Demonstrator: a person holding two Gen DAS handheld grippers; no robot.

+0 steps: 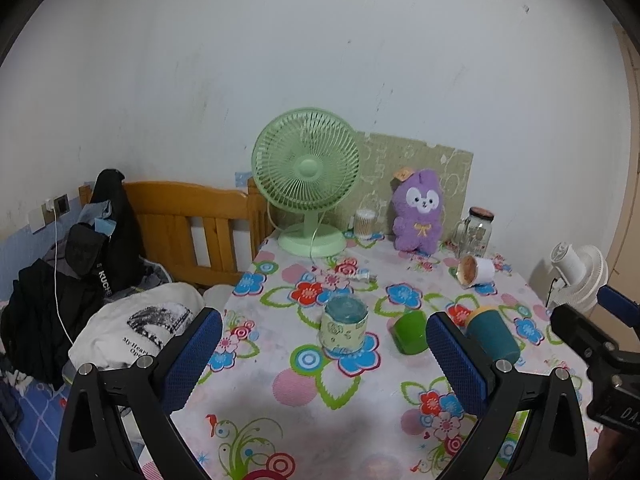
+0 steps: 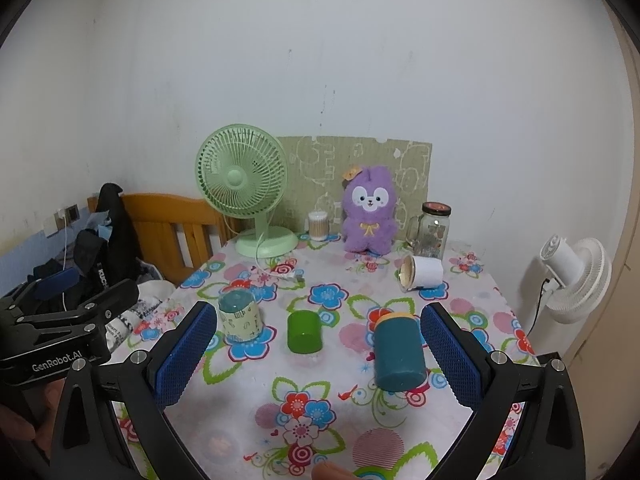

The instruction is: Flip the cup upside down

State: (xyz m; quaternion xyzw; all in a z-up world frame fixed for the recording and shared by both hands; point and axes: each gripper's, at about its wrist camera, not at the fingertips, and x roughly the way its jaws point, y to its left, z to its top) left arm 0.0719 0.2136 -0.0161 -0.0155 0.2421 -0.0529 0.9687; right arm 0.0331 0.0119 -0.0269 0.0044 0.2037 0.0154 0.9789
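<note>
Several cups sit on the floral tablecloth point(image 2: 320, 412). A patterned cup with a teal base point(image 1: 344, 327) point(image 2: 240, 317) stands upside down at the left. A green cup point(image 1: 410, 332) point(image 2: 304, 332) and a dark teal cup with a yellow rim point(image 1: 491, 336) point(image 2: 398, 350) lie on their sides. A white cup point(image 1: 477, 271) point(image 2: 422, 273) lies on its side further back. My left gripper point(image 1: 326, 364) is open and empty, above the table's near part. My right gripper point(image 2: 320, 354) is open and empty; the teal cup lies just inside its right finger.
At the table's back stand a green desk fan point(image 1: 307, 180), a cotton-swab tub point(image 1: 364, 224), a purple plush toy point(image 1: 418, 210) and a glass jar point(image 1: 476, 230). A bed with clothes point(image 1: 100, 280) lies left. A white fan point(image 2: 576, 276) hangs right.
</note>
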